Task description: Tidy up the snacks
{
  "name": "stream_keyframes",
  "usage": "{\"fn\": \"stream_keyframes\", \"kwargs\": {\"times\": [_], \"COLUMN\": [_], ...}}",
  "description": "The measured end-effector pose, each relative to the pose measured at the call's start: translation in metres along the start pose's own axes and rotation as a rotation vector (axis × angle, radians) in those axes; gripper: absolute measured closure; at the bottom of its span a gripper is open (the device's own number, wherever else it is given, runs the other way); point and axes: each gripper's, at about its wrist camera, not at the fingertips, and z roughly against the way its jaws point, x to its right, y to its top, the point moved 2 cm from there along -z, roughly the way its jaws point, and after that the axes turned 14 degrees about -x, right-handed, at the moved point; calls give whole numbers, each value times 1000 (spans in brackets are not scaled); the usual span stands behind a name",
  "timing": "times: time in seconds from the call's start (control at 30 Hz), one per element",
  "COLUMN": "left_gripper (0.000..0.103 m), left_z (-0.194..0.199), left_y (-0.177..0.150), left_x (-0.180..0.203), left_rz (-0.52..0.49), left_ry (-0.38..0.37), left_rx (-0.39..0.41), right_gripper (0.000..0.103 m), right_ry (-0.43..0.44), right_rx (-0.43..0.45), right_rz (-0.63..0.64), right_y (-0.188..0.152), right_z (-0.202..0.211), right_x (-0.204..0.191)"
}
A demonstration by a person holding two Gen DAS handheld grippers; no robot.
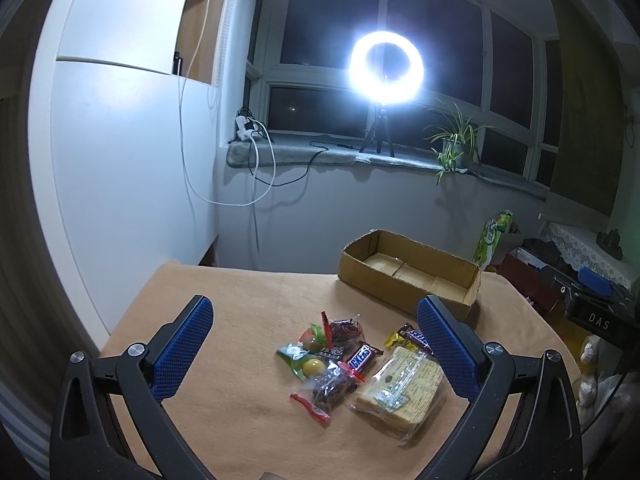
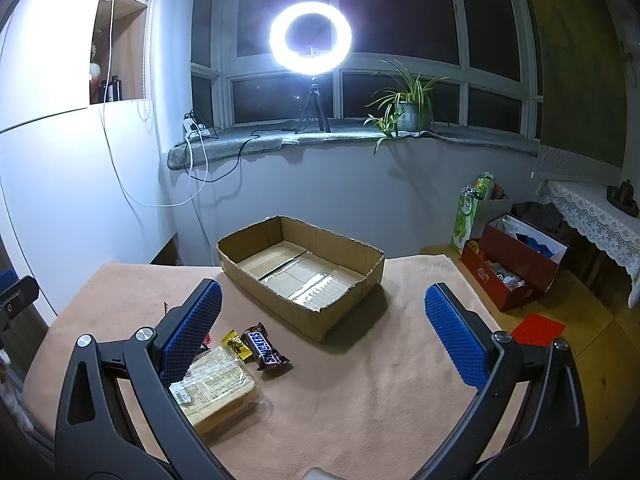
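Observation:
A pile of snacks lies on the tan table cloth (image 1: pixel 224 368): a Snickers bar (image 1: pixel 359 357), a clear-wrapped sandwich (image 1: pixel 402 388), round candies in a green wrapper (image 1: pixel 306 354) and dark sweets in a red-ended bag (image 1: pixel 326 390). My left gripper (image 1: pixel 320 316) hangs open above and around this pile, touching nothing. An open, empty cardboard box (image 2: pixel 304 268) stands at the table's far side. My right gripper (image 2: pixel 324 300) is open over bare cloth in front of the box. Its left finger hides part of the sandwich (image 2: pixel 218 384); a second Snickers bar (image 2: pixel 265 347) and a yellow candy (image 2: pixel 237 345) lie beside it.
A ring light (image 2: pixel 311 38) on a tripod and a potted plant (image 2: pixel 408 110) stand on the windowsill behind. White cupboards line the left. To the right of the table, on the floor, are a red box (image 2: pixel 516 268), a green bag (image 2: pixel 470 210) and a lace-covered surface (image 2: pixel 592 210).

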Motion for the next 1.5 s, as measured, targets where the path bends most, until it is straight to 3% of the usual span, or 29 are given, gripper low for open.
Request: {"fn": "stream_keyframes", "kwargs": {"times": [0.67,1.33,1.5], "left_gripper": [1,1,1], "left_z": [-10,-13,-19], "left_y": [-2,-4,-6], "left_x": [1,0,-1], "left_rz": [-17,-15,-6], "left_ry": [72,70,45], "left_rx": [-6,-15,-41], "right_gripper": [0,0,0], "right_ry": [20,31,72], "right_rx": [-37,-59,-93], "right_rz": [-6,-8,6], "right_y": [-12,-12,-16], "right_z": [-16,-22,-32], "right_x": [1,6,7]}}
